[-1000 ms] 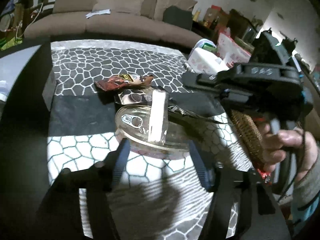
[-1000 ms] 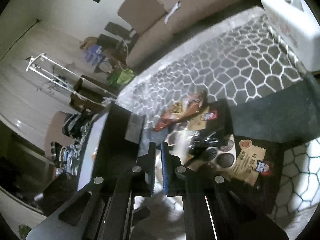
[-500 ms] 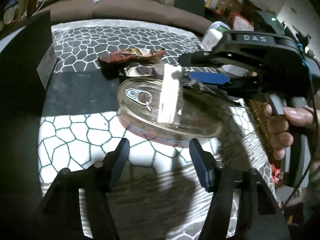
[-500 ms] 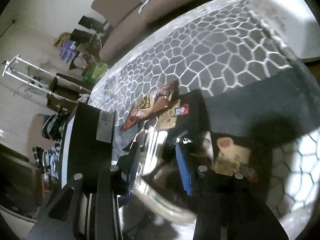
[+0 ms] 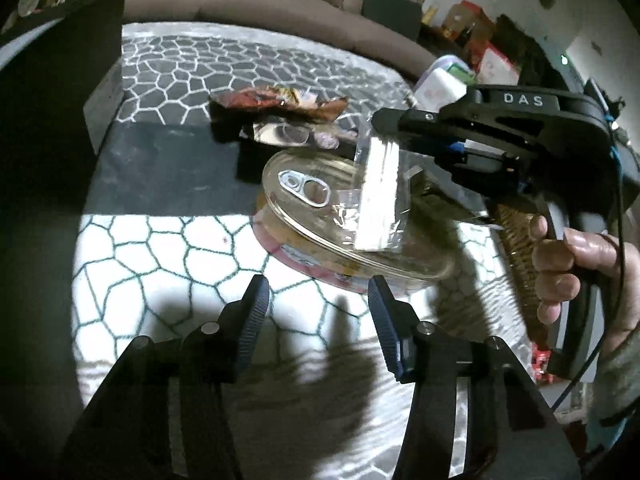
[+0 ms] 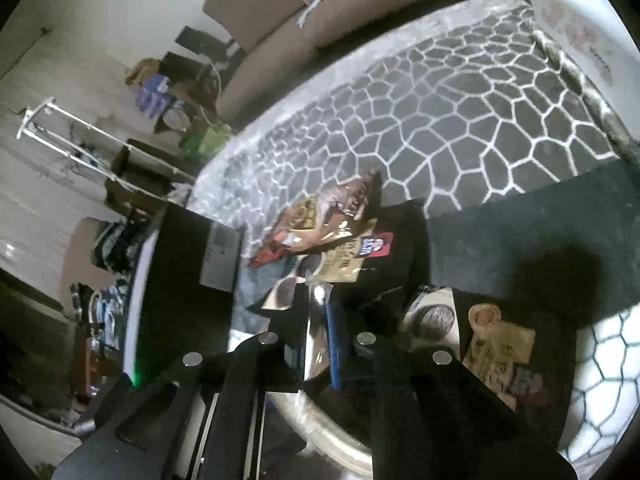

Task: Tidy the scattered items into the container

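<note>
A round tin can [image 5: 320, 216] with a pull-tab lid and a clear-wrapped white strip [image 5: 380, 196] on top is tilted and lifted off the patterned table. My right gripper [image 5: 452, 152] is shut on the can's far rim; in the right wrist view [image 6: 318, 328] its jaws pinch the shiny rim [image 6: 316, 344]. My left gripper [image 5: 316, 292] is open and empty, just in front of the can. A red-brown snack packet [image 5: 280, 102] [image 6: 320, 216] lies behind, over dark cookie packets [image 6: 360, 252]. A wicker basket [image 5: 520, 256] stands at the right.
A black box [image 5: 52, 88] [image 6: 188, 264] stands at the table's left. A white plastic container [image 6: 572, 20] [image 5: 440, 84] sits at the far right edge. Another cookie packet [image 6: 500, 344] lies by the can. A sofa [image 5: 248, 0] is beyond the table.
My right gripper opened, moved onto the can's rim and shut on it. The can has tilted and risen off the table. My left gripper stayed open.
</note>
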Available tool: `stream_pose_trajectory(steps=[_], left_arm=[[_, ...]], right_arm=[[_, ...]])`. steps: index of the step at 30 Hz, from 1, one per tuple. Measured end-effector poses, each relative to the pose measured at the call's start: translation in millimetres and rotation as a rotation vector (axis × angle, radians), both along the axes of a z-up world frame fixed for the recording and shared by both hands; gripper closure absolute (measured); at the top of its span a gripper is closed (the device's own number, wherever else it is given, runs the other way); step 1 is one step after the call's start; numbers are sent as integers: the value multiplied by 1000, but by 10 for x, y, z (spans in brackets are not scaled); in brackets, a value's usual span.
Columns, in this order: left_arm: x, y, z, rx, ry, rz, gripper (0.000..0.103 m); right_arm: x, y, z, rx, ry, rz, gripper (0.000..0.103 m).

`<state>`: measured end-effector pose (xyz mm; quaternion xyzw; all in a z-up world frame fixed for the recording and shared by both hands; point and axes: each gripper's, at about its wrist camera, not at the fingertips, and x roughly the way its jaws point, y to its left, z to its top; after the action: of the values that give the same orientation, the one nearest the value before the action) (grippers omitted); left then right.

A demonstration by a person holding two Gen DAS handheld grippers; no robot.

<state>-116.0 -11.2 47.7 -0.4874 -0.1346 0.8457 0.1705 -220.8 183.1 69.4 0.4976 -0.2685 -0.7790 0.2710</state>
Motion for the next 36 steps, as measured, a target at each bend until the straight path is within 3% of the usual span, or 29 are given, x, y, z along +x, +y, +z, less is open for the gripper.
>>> stream_pose_trajectory(steps=[4, 8, 13, 21, 22, 24, 26, 29, 36], left_arm=[[127, -36, 229, 86, 32, -8, 46], [194, -42, 432, 40, 57, 26, 44], [322, -158, 759, -23, 113, 67, 39], [718, -641, 1278, -22, 199, 104, 35], [784, -706, 1334, -21, 214, 99, 36], [897, -837, 1431, -30, 241, 88, 52], [993, -933, 1492, -53, 243, 72, 79], [1193, -1054, 1574, -79, 261, 53, 88], [1469, -1539, 1616, -76, 245, 112, 90]], right_arm=[[185, 6, 197, -66, 15, 5, 96], [404, -71, 430, -131, 20, 24, 96], [719, -291, 869, -136, 68, 83, 96], [1246, -816, 1538, -138, 142, 186, 96], [1305, -899, 1583, -138, 144, 199, 96], [1447, -1110, 1673, -136, 151, 231, 96], [1560, -1265, 1724, -138, 157, 250, 96], [1711, -1553, 1781, -145, 162, 279, 95], [1842, -2121, 1781, -144, 153, 330, 95]])
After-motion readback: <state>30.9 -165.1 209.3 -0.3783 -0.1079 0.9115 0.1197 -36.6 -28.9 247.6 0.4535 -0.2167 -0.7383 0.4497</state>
